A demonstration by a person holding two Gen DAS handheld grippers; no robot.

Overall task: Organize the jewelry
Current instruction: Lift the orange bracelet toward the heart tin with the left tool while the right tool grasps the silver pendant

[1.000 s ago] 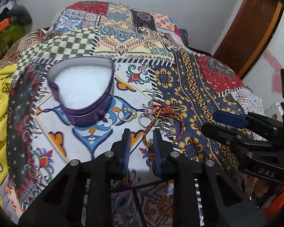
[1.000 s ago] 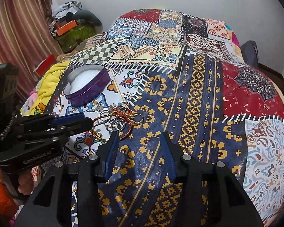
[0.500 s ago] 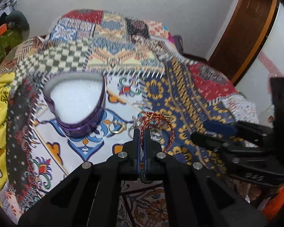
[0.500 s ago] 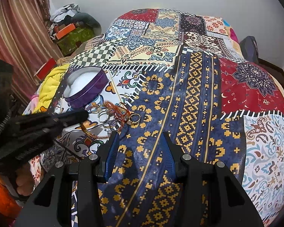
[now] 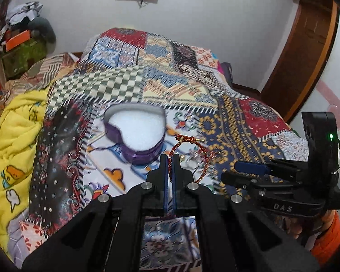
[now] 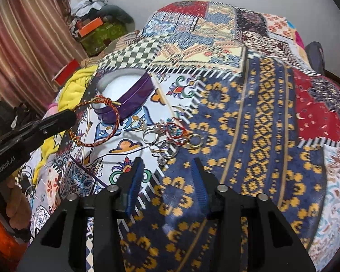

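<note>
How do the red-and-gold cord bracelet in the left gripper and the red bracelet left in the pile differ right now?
The red-and-gold braided cord bracelet hangs lifted off the patchwork bedspread, pinched in the left gripper, whose jaws are shut on it; the red bracelet in the pile lies on the bedspread, ungripped. The held one hangs alone; the other is tangled among metal rings. Both are thin red loops.
</note>
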